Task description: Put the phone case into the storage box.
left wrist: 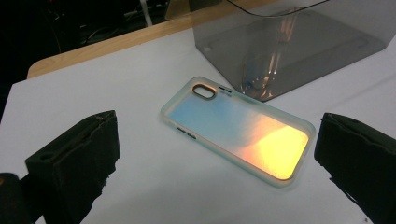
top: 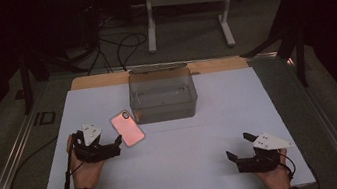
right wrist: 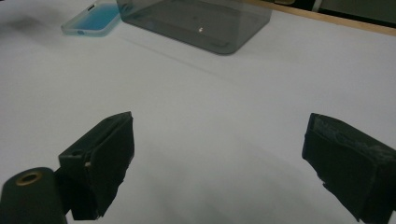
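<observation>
Case [top: 127, 128] flat on desk [top: 206, 159], just left-near of bin [top: 162, 95]. Left tongs [top: 118, 145] near side of case; right tongs [top: 239, 145] well right, near edge.

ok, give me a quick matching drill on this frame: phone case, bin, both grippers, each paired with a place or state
Things:
1. phone case
2. clear plastic bin
3. left gripper
4. right gripper

Places or states:
A. open, over bare white table, far from the other things
B. upright near the far edge of the table
C. flat on the table, camera cutout toward the far side
D. open, jaws close by the case but not holding it

Pairs: 1-C, 2-B, 3-D, 4-A
</observation>
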`<state>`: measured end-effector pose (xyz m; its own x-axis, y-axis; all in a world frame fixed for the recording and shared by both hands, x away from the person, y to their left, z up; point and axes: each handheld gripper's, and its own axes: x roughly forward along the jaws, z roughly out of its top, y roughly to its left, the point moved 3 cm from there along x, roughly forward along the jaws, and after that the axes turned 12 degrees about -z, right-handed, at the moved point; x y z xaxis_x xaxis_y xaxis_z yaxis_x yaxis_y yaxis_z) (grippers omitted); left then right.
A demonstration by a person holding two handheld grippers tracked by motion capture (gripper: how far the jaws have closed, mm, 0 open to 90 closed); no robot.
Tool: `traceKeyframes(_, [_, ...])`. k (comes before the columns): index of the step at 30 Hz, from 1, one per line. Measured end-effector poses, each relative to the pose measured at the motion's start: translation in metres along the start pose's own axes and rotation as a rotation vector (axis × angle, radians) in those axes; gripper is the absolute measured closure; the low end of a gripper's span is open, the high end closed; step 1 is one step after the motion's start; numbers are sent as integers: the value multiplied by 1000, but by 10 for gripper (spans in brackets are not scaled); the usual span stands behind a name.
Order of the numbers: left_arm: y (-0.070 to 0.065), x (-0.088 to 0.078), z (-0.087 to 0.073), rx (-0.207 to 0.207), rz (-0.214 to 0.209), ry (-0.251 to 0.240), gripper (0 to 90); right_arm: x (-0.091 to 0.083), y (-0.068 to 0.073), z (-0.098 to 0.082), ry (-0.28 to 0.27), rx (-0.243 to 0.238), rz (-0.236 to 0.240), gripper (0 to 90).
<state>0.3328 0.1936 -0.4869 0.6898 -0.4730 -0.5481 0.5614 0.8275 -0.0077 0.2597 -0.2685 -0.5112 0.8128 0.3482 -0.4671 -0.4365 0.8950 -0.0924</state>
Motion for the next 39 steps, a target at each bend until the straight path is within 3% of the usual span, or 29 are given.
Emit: traceKeyframes(39, [8,32,6,-52,-5,83,21,0,0,0,-2,-4,0,91])
